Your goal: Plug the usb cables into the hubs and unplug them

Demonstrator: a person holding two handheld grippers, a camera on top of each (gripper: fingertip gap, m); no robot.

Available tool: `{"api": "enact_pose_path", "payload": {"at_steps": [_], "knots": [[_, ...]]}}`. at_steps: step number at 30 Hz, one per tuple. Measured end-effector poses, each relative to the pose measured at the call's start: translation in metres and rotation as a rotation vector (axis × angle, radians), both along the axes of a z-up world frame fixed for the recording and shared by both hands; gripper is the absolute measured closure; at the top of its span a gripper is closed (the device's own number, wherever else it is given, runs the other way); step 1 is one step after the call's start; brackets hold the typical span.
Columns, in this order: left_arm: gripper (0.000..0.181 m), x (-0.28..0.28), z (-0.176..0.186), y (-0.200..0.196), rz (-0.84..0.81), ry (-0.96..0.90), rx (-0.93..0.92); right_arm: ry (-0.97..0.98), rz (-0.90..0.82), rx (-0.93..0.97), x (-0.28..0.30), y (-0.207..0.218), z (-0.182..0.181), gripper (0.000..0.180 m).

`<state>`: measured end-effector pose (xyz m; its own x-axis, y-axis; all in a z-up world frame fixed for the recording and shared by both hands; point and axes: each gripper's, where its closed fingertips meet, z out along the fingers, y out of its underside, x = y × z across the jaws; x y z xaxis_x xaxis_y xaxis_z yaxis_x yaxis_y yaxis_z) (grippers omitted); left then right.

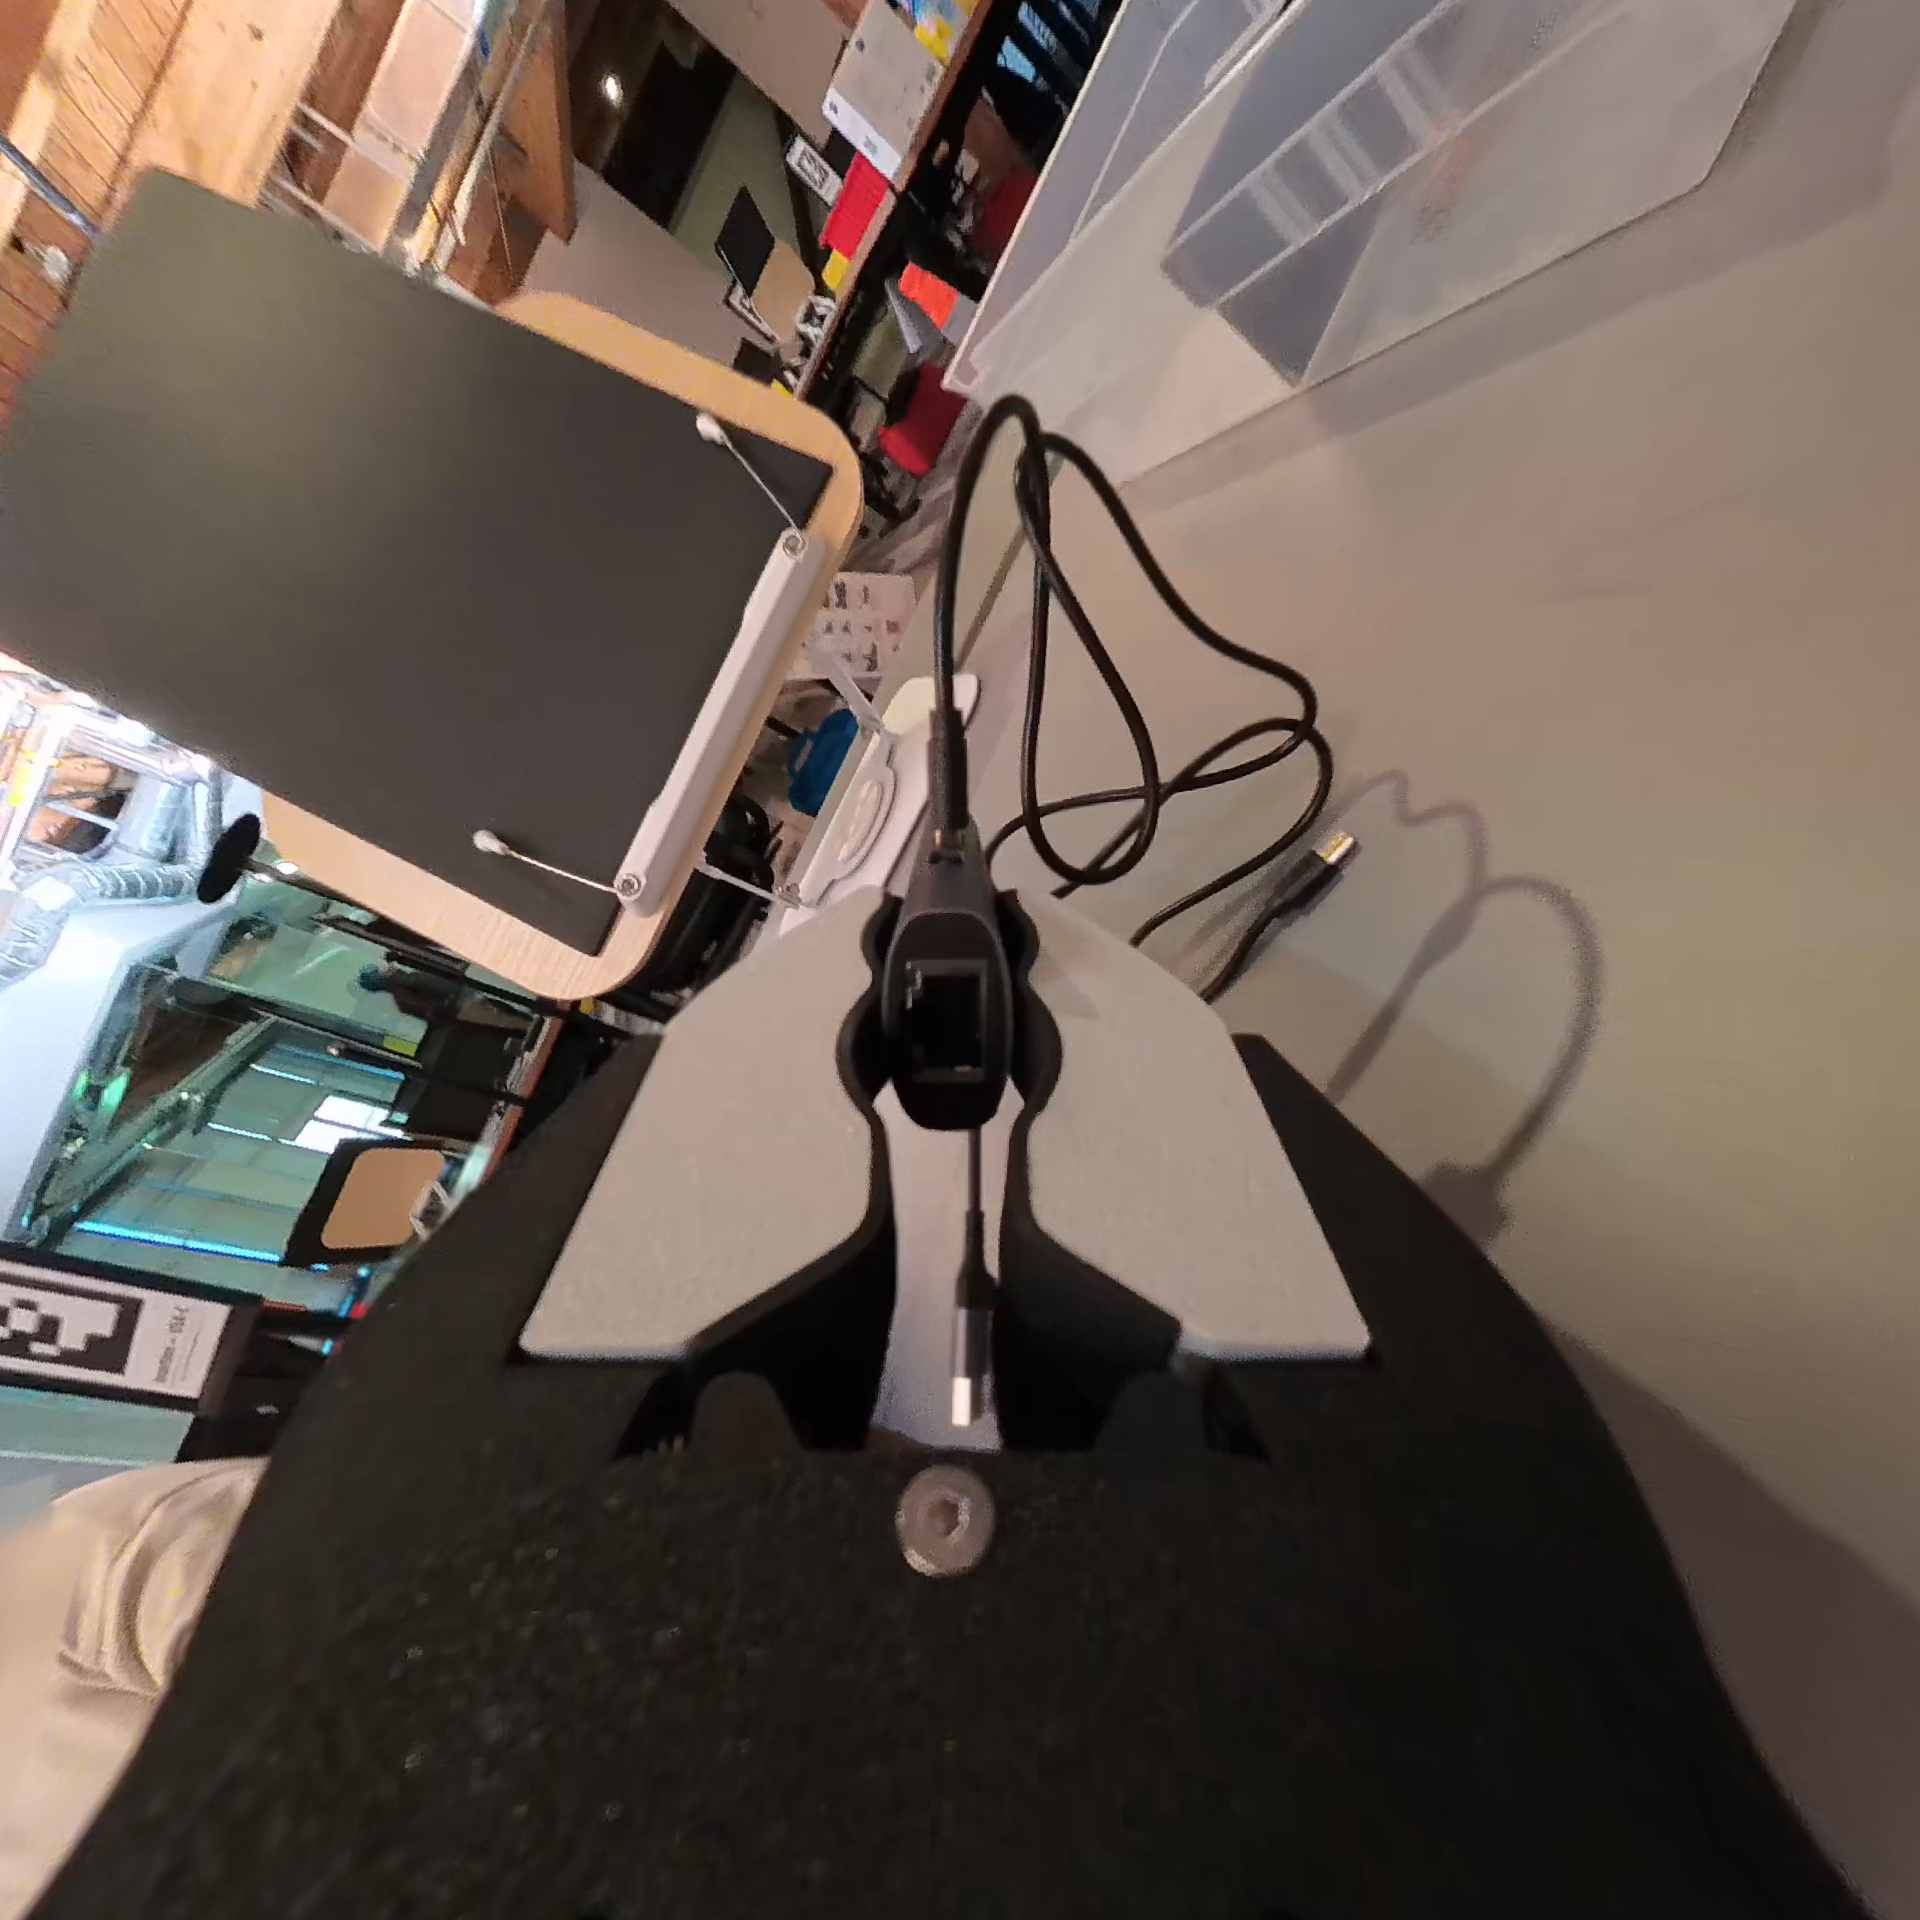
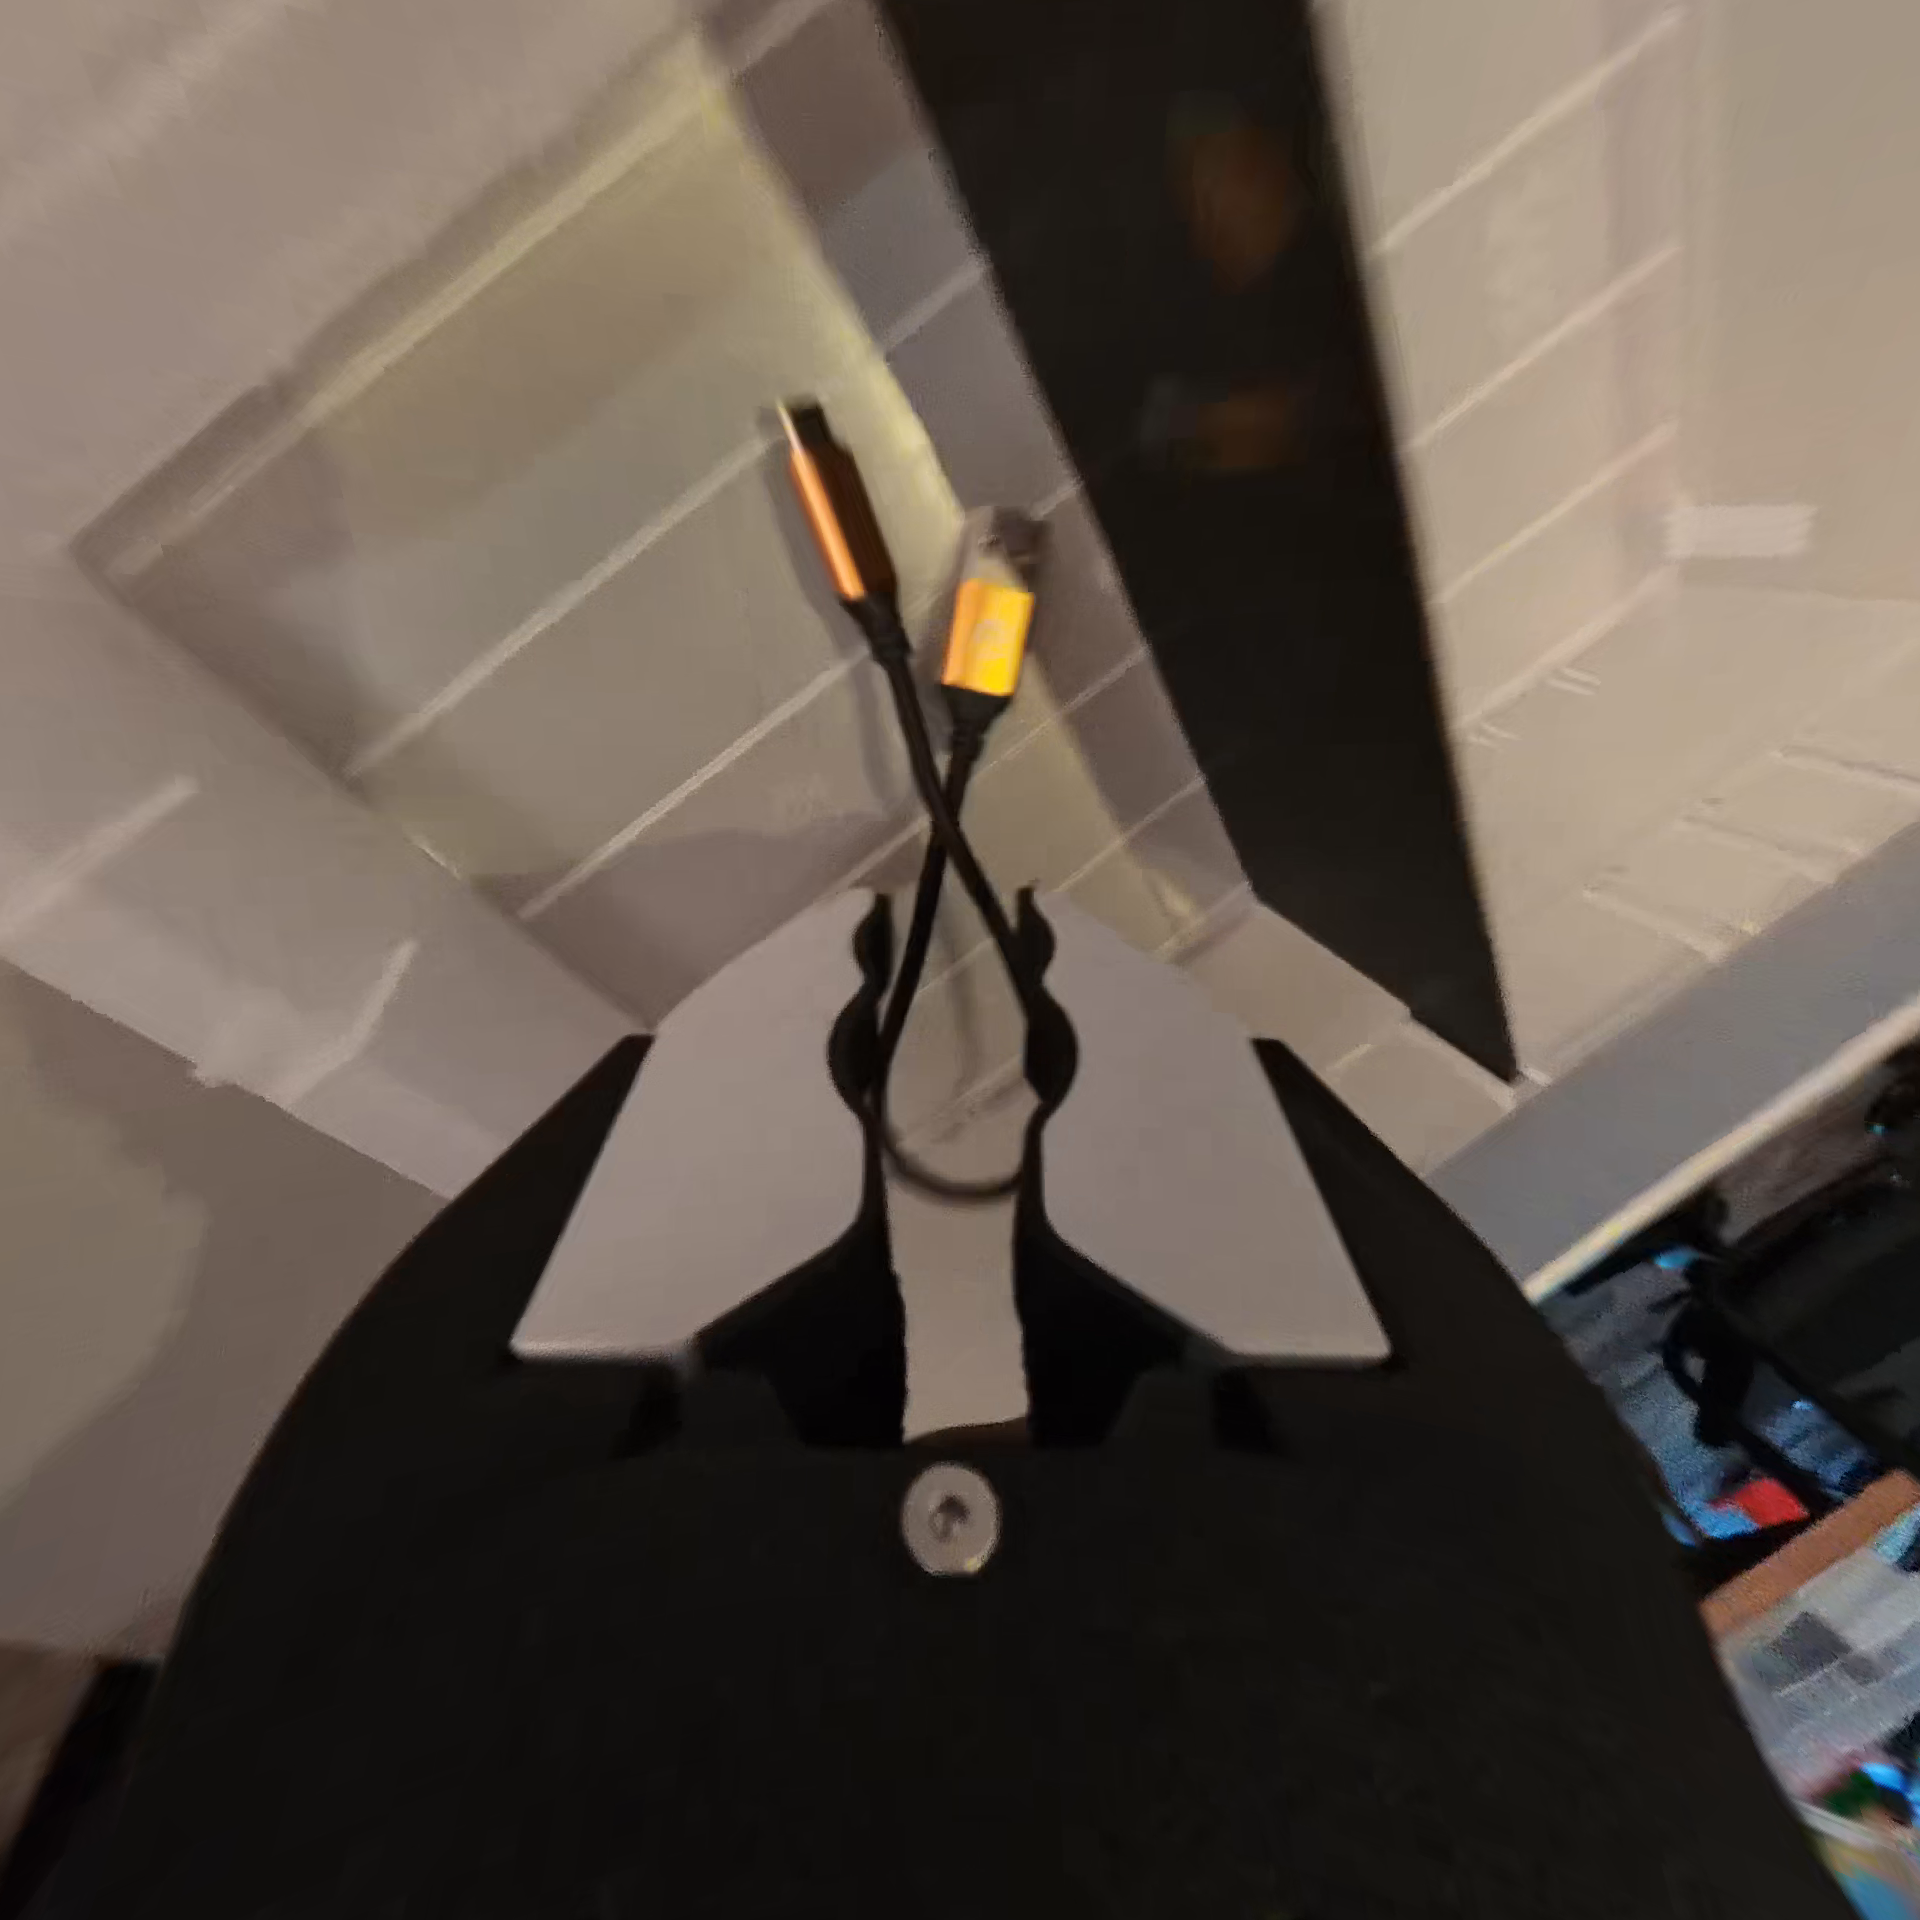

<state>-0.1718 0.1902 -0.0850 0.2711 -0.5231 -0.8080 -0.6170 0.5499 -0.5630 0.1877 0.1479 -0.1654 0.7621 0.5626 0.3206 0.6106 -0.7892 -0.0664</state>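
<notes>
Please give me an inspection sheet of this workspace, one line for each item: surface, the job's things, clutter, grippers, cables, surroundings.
Surface: pale grey table, mostly bare.
Job's things: black hub held off the table, one port facing the camera; short orange-ended cable held folded, both plugs free.
Clutter: clear plastic organizer at the table's far end.
Grippers: left gripper shut on the hub; right gripper shut on the short cable, view blurred.
Cables: long black cable runs from the hub's far end and loops on the table; its orange plug lies loose. The hub's own lead with silver plug hangs free.
Surroundings: chair with dark seat, storage shelves behind.
</notes>
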Motion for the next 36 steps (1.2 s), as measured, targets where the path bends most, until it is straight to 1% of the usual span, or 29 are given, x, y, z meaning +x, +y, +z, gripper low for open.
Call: {"api": "enact_pose_path", "payload": {"at_steps": [1, 2, 4, 6, 7, 8, 9, 11, 12, 14, 16, 19, 23, 25, 27, 29, 33, 36], "knots": [[0.163, 0.000, 0.003, -0.003, -0.009, -0.006, 0.017, 0.050, -0.023, 0.066, -0.010, 0.004, 0.010, 0.149], [0.164, 0.000, 0.006, -0.007, -0.020, -0.013, 0.036, 0.135, -0.027, 0.155, -0.028, 0.007, 0.026, 0.147], [0.164, 0.001, 0.012, -0.013, -0.040, -0.029, 0.069, 0.349, 0.028, 0.361, -0.082, 0.008, 0.069, 0.147], [0.164, 0.002, 0.017, -0.019, -0.054, -0.043, 0.097, 0.680, 0.151, 0.516, -0.160, -0.007, 0.110, 0.147], [0.164, 0.004, 0.018, -0.021, -0.061, -0.045, 0.108, 0.858, 0.215, 0.524, -0.201, -0.021, 0.120, 0.147], [0.164, 0.005, 0.018, -0.023, -0.066, -0.041, 0.116, 0.993, 0.276, 0.477, -0.237, -0.038, 0.119, 0.144], [0.164, 0.007, 0.017, -0.024, -0.068, -0.038, 0.123, 1.069, 0.306, 0.453, -0.265, -0.048, 0.114, 0.142], [0.164, 0.010, 0.015, -0.027, -0.074, -0.032, 0.121, 1.191, 0.283, 0.497, -0.304, -0.049, 0.108, 0.142], [0.164, 0.011, 0.015, -0.029, -0.079, -0.034, 0.119, 1.227, 0.241, 0.557, -0.316, -0.043, 0.108, 0.142], [0.164, 0.015, 0.016, -0.033, -0.090, -0.036, 0.120, 1.231, 0.161, 0.646, -0.325, -0.027, 0.104, 0.151], [0.164, 0.018, 0.017, -0.039, -0.107, -0.039, 0.129, 1.187, 0.113, 0.677, -0.324, -0.013, 0.100, 0.150], [0.164, 0.020, 0.018, -0.046, -0.127, -0.030, 0.157, 1.199, 0.132, 0.650, -0.329, -0.007, 0.101, 0.148], [0.164, 0.022, 0.016, -0.051, -0.141, -0.006, 0.185, 1.193, 0.190, 0.626, -0.335, -0.009, 0.102, 0.157], [0.163, 0.022, 0.009, -0.049, -0.136, 0.025, 0.174, 1.135, 0.194, 0.593, -0.332, -0.009, 0.094, 0.164], [0.164, 0.024, 0.005, -0.046, -0.106, 0.053, 0.174, 1.097, 0.178, 0.557, -0.329, -0.009, 0.087, 0.164], [0.163, 0.024, 0.005, -0.039, -0.065, 0.080, 0.201, 1.072, 0.156, 0.568, -0.326, -0.008, 0.086, 0.164], [0.163, 0.028, 0.005, -0.033, -0.048, 0.070, 0.147, 1.059, 0.107, 0.632, -0.321, -0.005, 0.088, 0.164], [0.164, 0.030, -0.005, -0.039, -0.120, 0.081, 0.067, 1.067, 0.120, 0.603, -0.321, -0.007, 0.082, 0.164]]}}
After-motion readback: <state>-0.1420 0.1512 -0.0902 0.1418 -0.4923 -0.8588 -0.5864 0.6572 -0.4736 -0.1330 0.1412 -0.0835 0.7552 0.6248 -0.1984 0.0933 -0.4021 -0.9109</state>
